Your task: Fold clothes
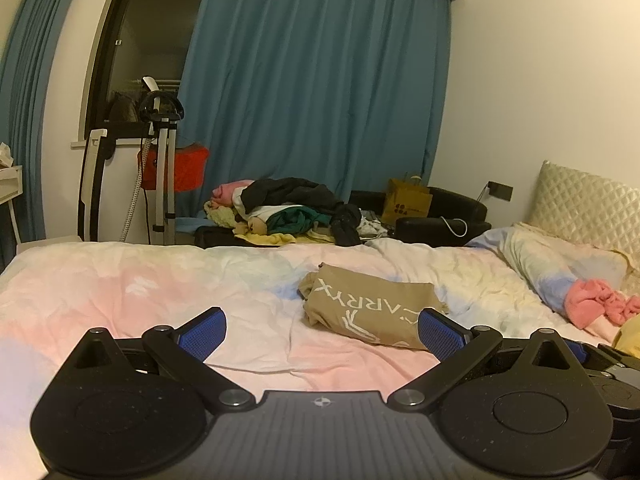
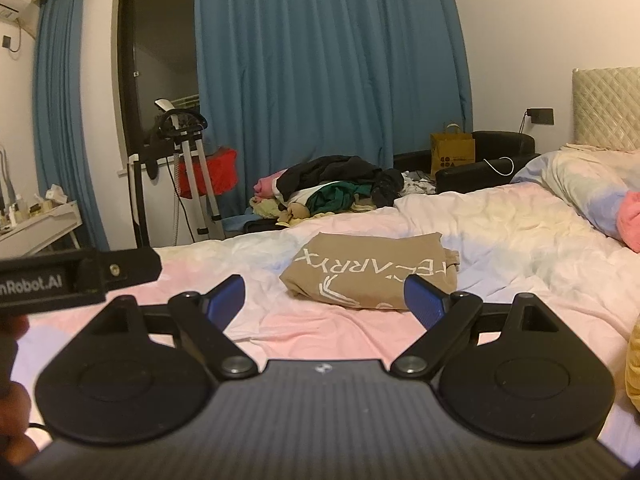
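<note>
One folded tan shirt [image 2: 370, 270] on bed [image 2: 480, 220]; both tongs spread.

"nRobot.AI" on left tool [image 2: 76, 278]

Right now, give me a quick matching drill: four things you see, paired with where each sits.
1. tan shirt
2. clothes pile
3. paper bag
4. pink cloth

a. beside the pillow, right side of bed
b. folded on the bed, just beyond both open grippers
c. off the far edge of the bed
d. by the black chair

Pairs: 1-b, 2-c, 3-d, 4-a
</note>
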`<control>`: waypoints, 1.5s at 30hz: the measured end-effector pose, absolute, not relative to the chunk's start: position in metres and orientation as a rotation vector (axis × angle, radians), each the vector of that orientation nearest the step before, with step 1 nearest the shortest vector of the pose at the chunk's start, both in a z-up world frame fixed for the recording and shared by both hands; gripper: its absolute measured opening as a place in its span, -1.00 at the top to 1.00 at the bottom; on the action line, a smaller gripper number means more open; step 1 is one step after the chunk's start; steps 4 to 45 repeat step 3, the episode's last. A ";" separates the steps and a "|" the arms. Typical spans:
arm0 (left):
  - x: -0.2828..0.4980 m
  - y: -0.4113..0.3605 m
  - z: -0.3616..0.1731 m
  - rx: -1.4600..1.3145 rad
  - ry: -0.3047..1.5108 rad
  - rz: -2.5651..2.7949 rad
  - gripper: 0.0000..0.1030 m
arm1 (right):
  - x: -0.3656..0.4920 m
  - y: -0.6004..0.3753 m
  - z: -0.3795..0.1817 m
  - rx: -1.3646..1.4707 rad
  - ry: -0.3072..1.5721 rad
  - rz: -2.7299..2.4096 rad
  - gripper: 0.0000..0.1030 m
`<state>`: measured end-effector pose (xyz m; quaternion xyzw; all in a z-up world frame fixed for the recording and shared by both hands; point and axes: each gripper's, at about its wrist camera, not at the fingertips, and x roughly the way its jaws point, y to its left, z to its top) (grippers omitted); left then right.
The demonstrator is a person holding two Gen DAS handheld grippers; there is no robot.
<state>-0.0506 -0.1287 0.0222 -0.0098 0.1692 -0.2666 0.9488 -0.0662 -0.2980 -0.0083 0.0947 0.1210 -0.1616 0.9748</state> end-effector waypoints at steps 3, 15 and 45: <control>-0.052 -0.128 0.022 -0.027 0.344 -0.552 -0.99 | -0.065 -0.298 -0.009 0.197 0.252 -0.319 -0.71; -0.052 -0.128 0.022 -0.027 0.344 -0.552 -0.99 | -0.065 -0.298 -0.009 0.197 0.252 -0.319 -0.71; -0.052 -0.128 0.022 -0.027 0.344 -0.552 -0.99 | -0.065 -0.298 -0.009 0.197 0.252 -0.319 -0.71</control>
